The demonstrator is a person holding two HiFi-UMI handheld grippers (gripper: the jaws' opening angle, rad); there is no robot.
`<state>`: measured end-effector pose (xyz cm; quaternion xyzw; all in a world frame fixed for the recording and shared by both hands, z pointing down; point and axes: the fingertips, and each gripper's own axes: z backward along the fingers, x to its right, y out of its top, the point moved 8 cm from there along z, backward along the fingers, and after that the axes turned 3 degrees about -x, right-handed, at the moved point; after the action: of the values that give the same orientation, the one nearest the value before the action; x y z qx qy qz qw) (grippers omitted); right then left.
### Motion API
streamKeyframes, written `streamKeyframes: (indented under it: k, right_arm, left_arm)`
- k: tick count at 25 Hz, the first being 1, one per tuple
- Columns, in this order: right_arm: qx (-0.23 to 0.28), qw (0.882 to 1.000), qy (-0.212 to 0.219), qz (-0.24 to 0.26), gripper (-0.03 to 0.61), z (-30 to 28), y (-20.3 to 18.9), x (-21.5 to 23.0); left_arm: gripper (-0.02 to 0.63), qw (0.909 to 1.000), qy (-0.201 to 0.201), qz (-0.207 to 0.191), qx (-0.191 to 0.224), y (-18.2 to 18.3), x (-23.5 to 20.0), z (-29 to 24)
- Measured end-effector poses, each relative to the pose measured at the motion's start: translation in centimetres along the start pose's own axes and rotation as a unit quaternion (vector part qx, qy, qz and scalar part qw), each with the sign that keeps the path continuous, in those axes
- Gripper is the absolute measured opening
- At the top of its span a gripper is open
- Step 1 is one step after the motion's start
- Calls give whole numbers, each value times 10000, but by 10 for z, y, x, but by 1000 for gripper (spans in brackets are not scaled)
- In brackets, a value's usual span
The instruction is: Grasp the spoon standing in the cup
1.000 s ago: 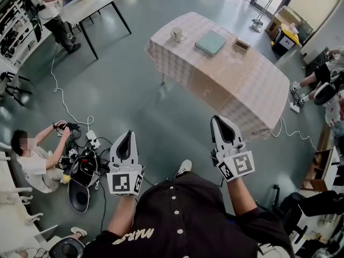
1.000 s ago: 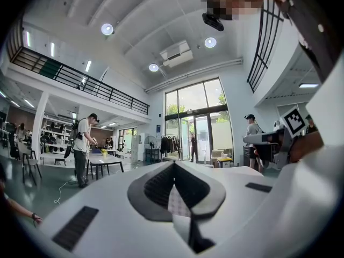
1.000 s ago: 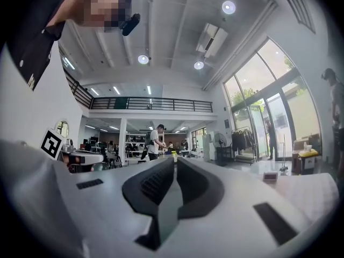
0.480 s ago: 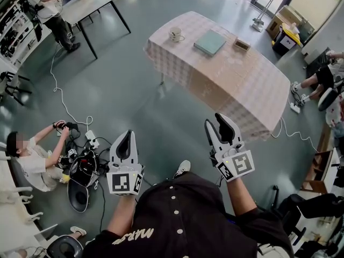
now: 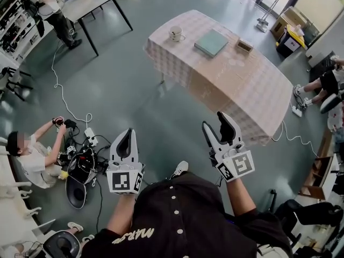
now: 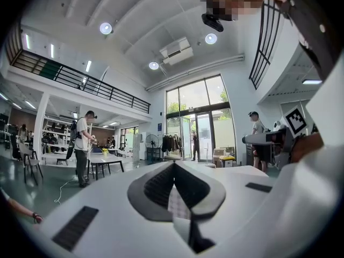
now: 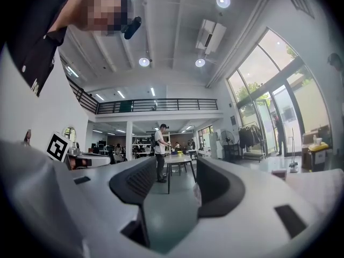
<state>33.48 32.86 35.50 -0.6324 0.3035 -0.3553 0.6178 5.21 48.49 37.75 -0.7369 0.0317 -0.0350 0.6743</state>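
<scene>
Head view, cup (image 5: 176, 34): stands near the far left corner of the worktop (image 5: 242, 85), which is draped in a chequered cloth. Open floor (image 5: 134, 90) lies between it and both grippers, so it is well apart from them.
Head view, spoon: too small to pick out at this range. Going by the task, it stands inside that cup.
Head view, neighbours: a teal book (image 5: 211, 42) lies beside the cup along the far edge, and a small box (image 5: 244, 46) sits further along the same edge.
Head view, left gripper (image 5: 127, 134): jaws clenched together, with nothing in them.
Head view, right gripper (image 5: 215, 123): jaws have just been opening and now stand spread, with nothing between them.
Left gripper view, left gripper (image 6: 173, 165): jaws meet at the tips. Only a far-off scrap of chequered cloth shows through the gap behind them.
Right gripper view, right gripper (image 7: 176, 168): jaws released wide, with bare floor showing between them and no spoon or cup.
Handling, judged: the spoon is probably light, stiff and smooth, so it may slip or pivot in the jaws. The cup looks breakable and easy to tip.
Hold, judged: pinch the handle where it rises above the rim, across its flat faces, and lift straight up without nudging the cup.
</scene>
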Motion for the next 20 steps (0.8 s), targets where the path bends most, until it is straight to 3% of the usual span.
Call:
streamKeyframes:
  k: [8,20]
  right_arm:
    - [40,10000,0,-22,221,3,0,26]
    - [-59,9999,-107,-63,235,-9,-6,44]
  left_arm:
    - [11,10000,2,18,41,4,24,-18]
    - [11,9999,-23,73,-74,-3,22,-41]
